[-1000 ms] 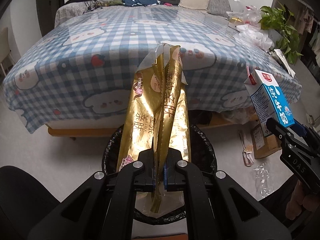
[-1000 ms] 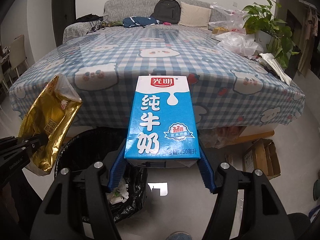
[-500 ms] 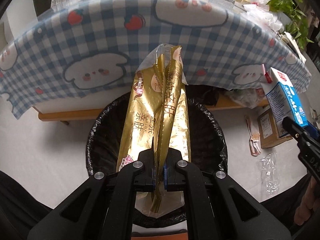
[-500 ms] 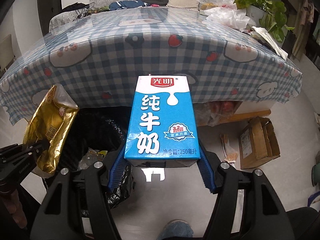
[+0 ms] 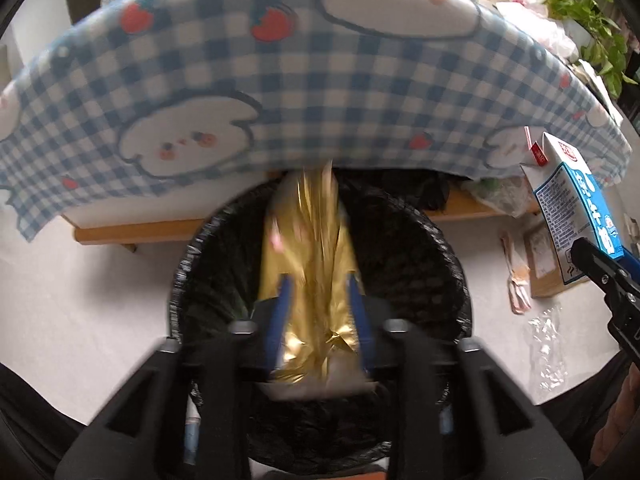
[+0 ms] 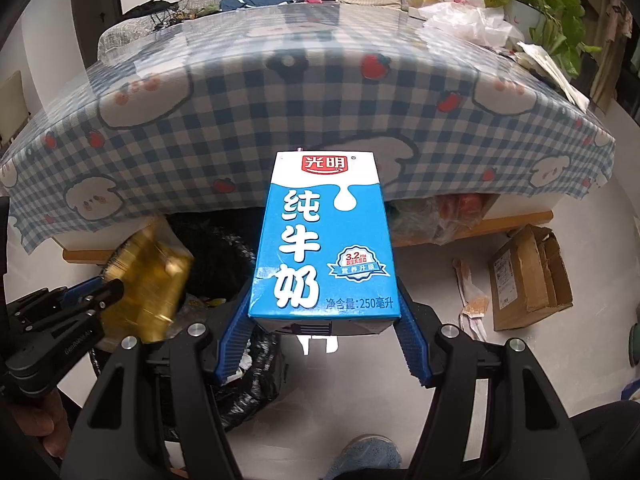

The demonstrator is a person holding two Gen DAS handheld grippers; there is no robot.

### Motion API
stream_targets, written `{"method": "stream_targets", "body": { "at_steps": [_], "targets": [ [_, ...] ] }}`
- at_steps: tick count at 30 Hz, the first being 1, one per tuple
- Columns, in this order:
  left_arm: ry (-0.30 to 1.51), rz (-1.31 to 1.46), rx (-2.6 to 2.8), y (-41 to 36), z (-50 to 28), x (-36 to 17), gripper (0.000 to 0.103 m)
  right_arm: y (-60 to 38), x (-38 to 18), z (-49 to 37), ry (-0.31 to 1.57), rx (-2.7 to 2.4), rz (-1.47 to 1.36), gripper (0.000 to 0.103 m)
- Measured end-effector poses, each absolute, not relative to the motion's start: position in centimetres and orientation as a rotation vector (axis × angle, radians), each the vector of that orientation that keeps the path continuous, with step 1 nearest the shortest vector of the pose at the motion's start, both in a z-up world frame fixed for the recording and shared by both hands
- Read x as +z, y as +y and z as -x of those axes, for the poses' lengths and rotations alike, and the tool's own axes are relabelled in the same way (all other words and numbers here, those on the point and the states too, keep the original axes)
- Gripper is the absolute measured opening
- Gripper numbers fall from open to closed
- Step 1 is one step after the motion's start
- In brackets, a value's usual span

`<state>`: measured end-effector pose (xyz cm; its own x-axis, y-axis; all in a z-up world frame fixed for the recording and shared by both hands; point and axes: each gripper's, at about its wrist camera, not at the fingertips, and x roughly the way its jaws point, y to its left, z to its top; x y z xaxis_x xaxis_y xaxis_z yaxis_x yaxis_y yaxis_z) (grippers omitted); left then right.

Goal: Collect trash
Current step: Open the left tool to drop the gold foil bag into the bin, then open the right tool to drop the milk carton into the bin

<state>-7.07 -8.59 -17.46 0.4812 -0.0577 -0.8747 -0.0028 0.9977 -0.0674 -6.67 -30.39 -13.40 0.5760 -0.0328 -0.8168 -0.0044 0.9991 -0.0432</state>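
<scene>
Hanging over the bin [image 5: 320, 420], the left tongs [image 5: 320, 316] gape, freeing the gold wrapper [image 5: 308, 248]; right tongs [image 6: 322, 344] clamp the milk carton [image 6: 324, 240].

Both tools are matte black angular frames. The right gripper [image 6: 320, 344] carries ribbed blue pads [image 6: 234, 344] on its fingers and round silver screws on the arms. The left gripper [image 5: 320, 312] has matching blue pads, blurred; pale lettering runs along its side. Bare skin of the left hand [image 6: 44, 428] shows behind it.
</scene>
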Motion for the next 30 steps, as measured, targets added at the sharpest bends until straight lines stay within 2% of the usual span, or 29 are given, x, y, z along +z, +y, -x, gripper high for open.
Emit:
{"method": "stream_targets", "body": {
  "at_steps": [5,7,9,14,21,30],
  "targets": [
    [1.052,0.088,-0.004,-5.8,7.4,-16.8,0.068,-27.8,-12.9,6.1,0.955,0.033,0.054,0.062],
    [1.037,0.083,0.007,-4.7,7.6,-16.4,0.072,-26.5,-12.5,5.8,0.944,0.052,0.062,0.062],
    [1.026,0.078,0.029,-3.3,7.8,-16.0,0.085,-25.2,-12.3,5.7,0.94,0.071,0.064,0.062],
    [1.008,0.106,0.075,0.5,8.2,-15.3,0.096,-21.5,-12.5,5.4,0.942,0.12,0.09,0.062],
    [0.992,0.148,0.148,5.4,9.0,-14.4,0.097,-17.7,-13.4,5.0,0.963,0.163,0.11,0.062],
    [1.01,0.153,0.163,7.9,9.5,-14.6,0.097,-15.7,-14.6,4.6,0.985,0.167,0.117,0.062]
  ]
}}
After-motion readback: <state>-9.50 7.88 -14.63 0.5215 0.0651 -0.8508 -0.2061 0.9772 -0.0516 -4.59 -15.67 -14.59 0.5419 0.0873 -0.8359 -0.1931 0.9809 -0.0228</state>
